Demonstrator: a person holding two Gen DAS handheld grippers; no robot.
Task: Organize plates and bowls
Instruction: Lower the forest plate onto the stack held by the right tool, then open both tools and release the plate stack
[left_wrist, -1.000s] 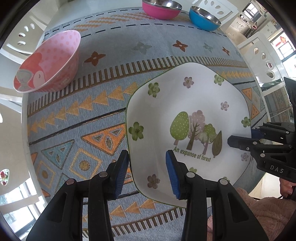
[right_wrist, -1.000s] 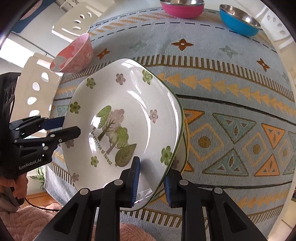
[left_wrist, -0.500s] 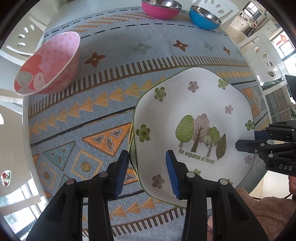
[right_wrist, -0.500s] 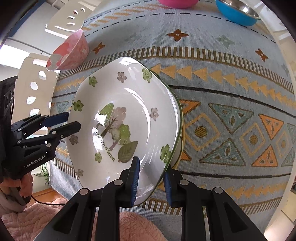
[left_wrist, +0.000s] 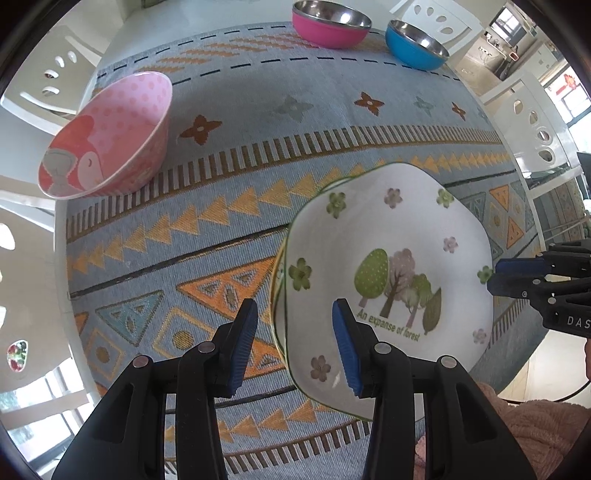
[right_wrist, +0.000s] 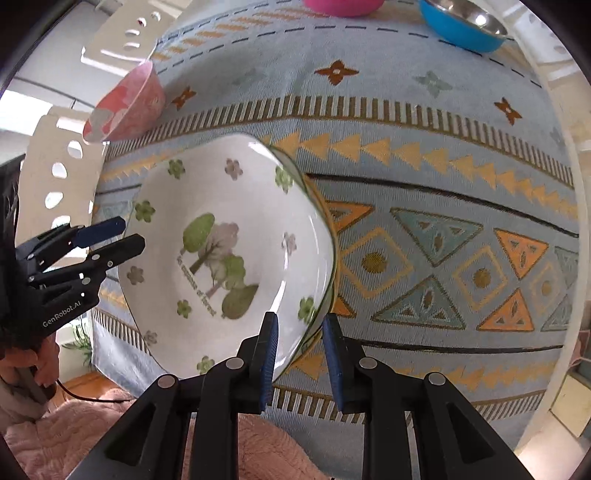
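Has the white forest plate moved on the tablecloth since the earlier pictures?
Yes. In the left wrist view the white forest plate has shifted to the right, away from the pink patterned bowl, uncovering more orange triangles of the tablecloth.

Cloth, chairs, blanket around my work area

I see a blue-grey cloth (left_wrist: 303, 122) with orange triangles and brown flowers covering the desk, white chairs (left_wrist: 532, 122) with oval cut-outs at its far and side edges, and a pink fuzzy blanket (right_wrist: 74, 435) at the near edge, a black cable (right_wrist: 92, 397) lying across it.
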